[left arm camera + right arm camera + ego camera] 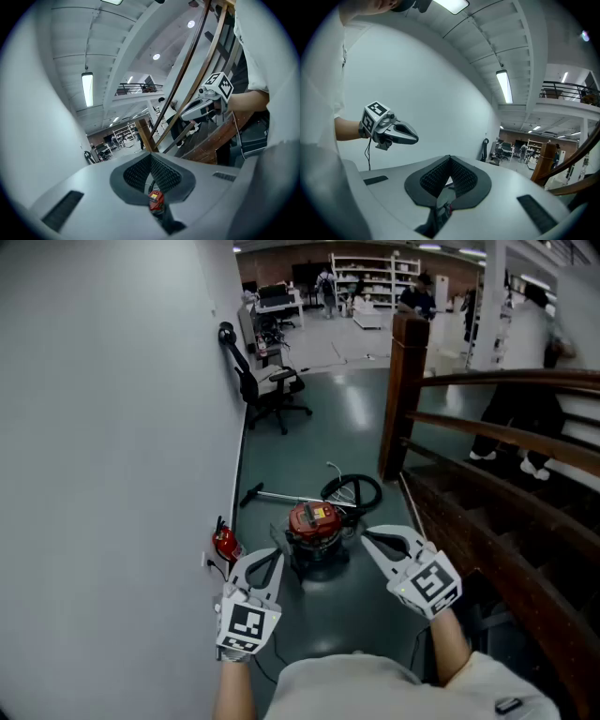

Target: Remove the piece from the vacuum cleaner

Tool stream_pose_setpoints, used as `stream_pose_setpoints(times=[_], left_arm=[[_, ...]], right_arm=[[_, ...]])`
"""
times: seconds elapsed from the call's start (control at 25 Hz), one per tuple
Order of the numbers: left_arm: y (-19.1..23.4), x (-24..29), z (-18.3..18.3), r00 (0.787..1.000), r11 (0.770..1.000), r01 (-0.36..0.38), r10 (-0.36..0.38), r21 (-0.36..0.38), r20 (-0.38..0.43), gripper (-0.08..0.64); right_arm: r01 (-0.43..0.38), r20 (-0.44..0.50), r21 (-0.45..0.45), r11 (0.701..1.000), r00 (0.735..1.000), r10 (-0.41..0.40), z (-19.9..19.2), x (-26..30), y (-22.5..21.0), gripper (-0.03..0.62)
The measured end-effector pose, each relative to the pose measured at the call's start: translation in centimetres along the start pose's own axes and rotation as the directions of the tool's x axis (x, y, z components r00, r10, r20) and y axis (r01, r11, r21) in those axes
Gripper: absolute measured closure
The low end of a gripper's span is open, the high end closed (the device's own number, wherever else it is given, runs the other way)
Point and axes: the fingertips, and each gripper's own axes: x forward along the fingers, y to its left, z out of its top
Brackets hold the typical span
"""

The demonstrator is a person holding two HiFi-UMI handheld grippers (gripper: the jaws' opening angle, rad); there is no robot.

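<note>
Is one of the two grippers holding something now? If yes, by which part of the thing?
Nothing is held. The left gripper and the right gripper are both shut and empty, apart from the vacuum cleaner on the floor.

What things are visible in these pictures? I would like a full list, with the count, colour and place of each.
vacuum cleaner: one, red top on black body, on the floor ahead of both grippers
hose: one, black, coiled behind the vacuum cleaner
metal tube: one, silver, lying on the floor left of the hose
canister: one, red, low by the wall
office chair: one, black, by the wall, further back
stair railing: one, brown wood, at the right
shelves: white, far back
people: at least two, far back and beyond the railing
left gripper: one, grey, shut, empty
right gripper: one, grey, shut, empty
</note>
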Motion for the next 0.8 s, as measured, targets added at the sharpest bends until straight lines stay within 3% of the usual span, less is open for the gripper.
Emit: stream_pose_setpoints(times=[0.44, 0.8], left_arm=[[-0.7, 1.4, 0.5, 0.999, 0.999, -0.035, 0.035, -0.013, -0.008, 0.560], [-1.9, 2.3, 0.4, 0.993, 0.993, -0.112, 0.109, -0.041, -0.052, 0.560]], right_arm=[[-0.015, 0.058, 0.055, 0.998, 0.998, 0.011, 0.6, -0.8, -1.9, 0.563], [-0.088, 0.034, 0.049, 0.995, 0.996, 0.086, -1.5, -1.8, -2.8, 0.563]])
